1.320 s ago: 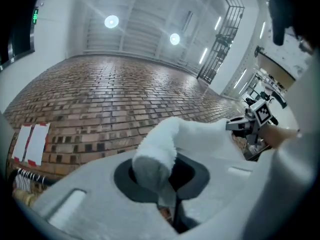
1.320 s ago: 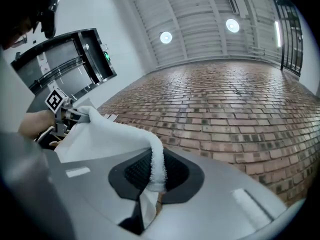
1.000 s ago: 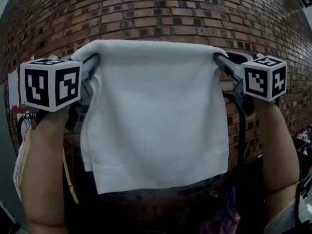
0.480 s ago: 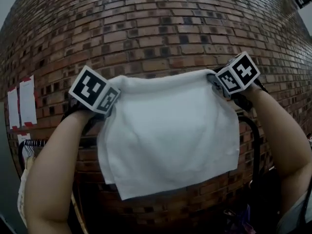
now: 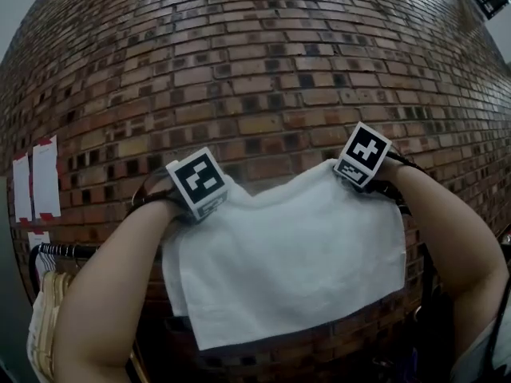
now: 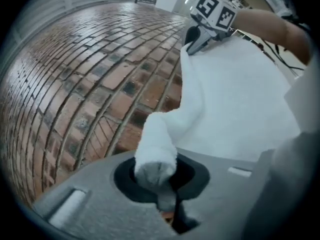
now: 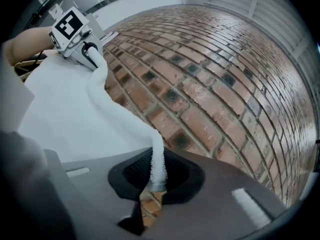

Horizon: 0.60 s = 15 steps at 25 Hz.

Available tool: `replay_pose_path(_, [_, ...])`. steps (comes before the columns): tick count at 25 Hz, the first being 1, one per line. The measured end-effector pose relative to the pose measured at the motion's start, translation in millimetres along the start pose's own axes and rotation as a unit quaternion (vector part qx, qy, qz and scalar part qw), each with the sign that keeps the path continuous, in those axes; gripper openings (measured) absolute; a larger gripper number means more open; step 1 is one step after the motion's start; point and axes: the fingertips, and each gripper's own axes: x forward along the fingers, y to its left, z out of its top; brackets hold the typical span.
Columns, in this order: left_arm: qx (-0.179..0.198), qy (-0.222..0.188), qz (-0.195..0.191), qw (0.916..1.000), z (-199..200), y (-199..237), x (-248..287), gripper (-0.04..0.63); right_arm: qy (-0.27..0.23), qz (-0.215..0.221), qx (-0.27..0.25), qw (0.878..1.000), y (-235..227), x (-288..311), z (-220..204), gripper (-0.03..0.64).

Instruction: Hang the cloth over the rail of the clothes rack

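Observation:
A white cloth (image 5: 287, 262) hangs spread between my two grippers in front of a brick wall. My left gripper (image 5: 225, 193) is shut on its upper left corner, behind its marker cube. My right gripper (image 5: 342, 171) is shut on the upper right corner. In the left gripper view the bunched cloth (image 6: 156, 154) sits pinched in the left gripper (image 6: 161, 186), with the right gripper (image 6: 196, 38) across the top edge. In the right gripper view a thin cloth edge (image 7: 158, 166) is clamped in the right gripper (image 7: 155, 186). A dark rack rail (image 5: 60, 250) shows low left; behind the cloth it is hidden.
The brick wall (image 5: 255, 70) fills the view close ahead. Two paper sheets (image 5: 36, 178) are stuck on it at left. Hangers with a pale garment (image 5: 44, 325) hang from the rail at the lower left. A black upright post (image 5: 427, 294) stands at the right, behind my right arm.
Both grippers have moved away from me toward the wall and lower in the picture, carrying the cloth with them. Both hands have rolled, so the marker cubes show other faces.

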Motion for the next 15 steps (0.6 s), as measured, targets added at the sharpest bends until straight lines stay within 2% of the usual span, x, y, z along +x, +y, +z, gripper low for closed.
replay_pose_path(3, [0.028, 0.014, -0.028, 0.9991, 1, -14, 9, 0.023, 0.025, 0.017, -0.031, 0.999, 12, 8, -6, 0.031])
replay_pose_path(9, [0.069, 0.025, -0.057, 0.9956, 3, -35, 16, 0.023, 0.051, 0.024, -0.074, 0.996, 26, 10, -11, 0.040])
replay_pose_path(12, [0.084, 0.035, -0.074, 0.9931, 1, -47, 17, 0.037, 0.058, 0.029, -0.087, 0.994, 31, 8, -15, 0.081])
replay_pose_path(15, [0.088, 0.030, -0.083, 0.9922, 3, -52, 17, 0.095, 0.062, 0.034, -0.099, 0.993, 36, 8, -16, 0.143])
